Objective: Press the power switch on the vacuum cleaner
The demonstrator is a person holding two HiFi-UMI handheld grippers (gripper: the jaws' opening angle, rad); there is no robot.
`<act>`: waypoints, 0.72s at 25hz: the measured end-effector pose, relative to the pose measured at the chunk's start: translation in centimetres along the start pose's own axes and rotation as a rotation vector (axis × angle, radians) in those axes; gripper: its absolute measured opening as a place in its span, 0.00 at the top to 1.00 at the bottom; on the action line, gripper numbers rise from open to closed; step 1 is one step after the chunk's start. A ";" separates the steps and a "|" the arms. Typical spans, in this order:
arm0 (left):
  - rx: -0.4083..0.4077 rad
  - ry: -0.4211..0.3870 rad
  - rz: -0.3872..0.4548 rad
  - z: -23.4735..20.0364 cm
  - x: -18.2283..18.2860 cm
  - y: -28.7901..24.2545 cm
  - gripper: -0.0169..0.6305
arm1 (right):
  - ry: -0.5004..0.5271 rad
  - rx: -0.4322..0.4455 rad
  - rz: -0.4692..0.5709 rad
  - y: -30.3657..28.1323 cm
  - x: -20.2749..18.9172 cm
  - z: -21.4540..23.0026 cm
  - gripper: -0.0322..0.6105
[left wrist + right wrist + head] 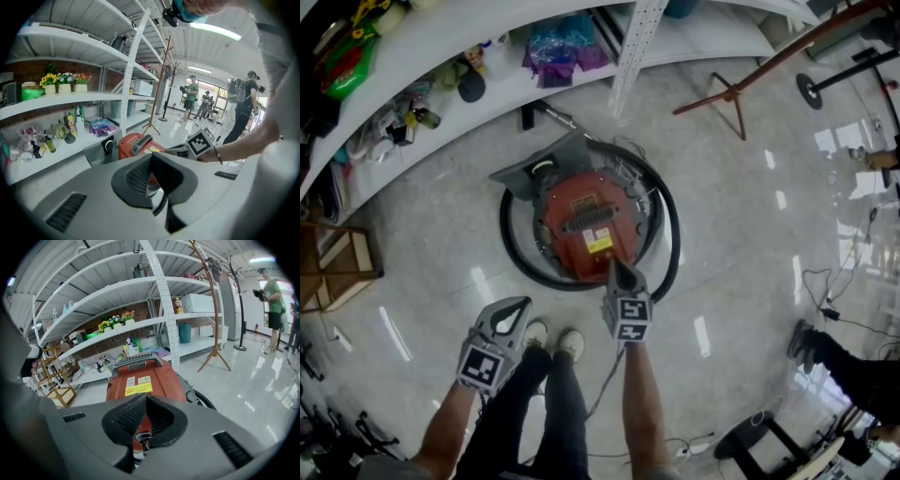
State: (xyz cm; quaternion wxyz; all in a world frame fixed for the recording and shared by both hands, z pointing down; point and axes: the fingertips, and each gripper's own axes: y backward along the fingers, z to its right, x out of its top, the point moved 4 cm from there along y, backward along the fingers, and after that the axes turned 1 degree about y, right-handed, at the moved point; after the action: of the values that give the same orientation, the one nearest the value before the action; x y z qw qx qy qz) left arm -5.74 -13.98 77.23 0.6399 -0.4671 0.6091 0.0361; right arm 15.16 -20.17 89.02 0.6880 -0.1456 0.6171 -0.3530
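Observation:
A red canister vacuum cleaner (586, 225) lies on the floor, with its black hose (673, 234) coiled around it and a grey floor head (546, 169) at its far side. My right gripper (615, 266) is shut, and its tip rests on the vacuum's near edge. In the right gripper view the shut gripper (146, 398) hangs over the red body (140, 380), and a small round switch (142, 438) shows through the gap below the pads. My left gripper (522, 303) is shut and empty, held back above the person's shoes. Its own view shows the vacuum (135, 142) ahead.
A white shelf (441, 37) with bottles, bags and toys runs along the far side. A wooden rack (337, 267) stands at the left and a coat stand (739, 86) at the far right. A cable (825, 300) and another person's legs (844, 361) are at the right.

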 end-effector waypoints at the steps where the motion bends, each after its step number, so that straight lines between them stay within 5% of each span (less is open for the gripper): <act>1: 0.000 0.000 0.000 0.0 0.0 0.0 0.96 | 0.003 0.002 -0.001 0.0 0.0 0.0 0.93; 18: -0.001 0.010 0.006 0.0 0.3 0.0 0.96 | -0.004 0.000 -0.006 -0.2 0.0 0.2 0.93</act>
State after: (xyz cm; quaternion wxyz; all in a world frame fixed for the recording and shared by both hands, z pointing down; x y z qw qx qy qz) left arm -5.70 -14.16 76.96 0.6367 -0.4656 0.6136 0.0360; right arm 15.31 -20.33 89.19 0.6882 -0.1480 0.6152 -0.3550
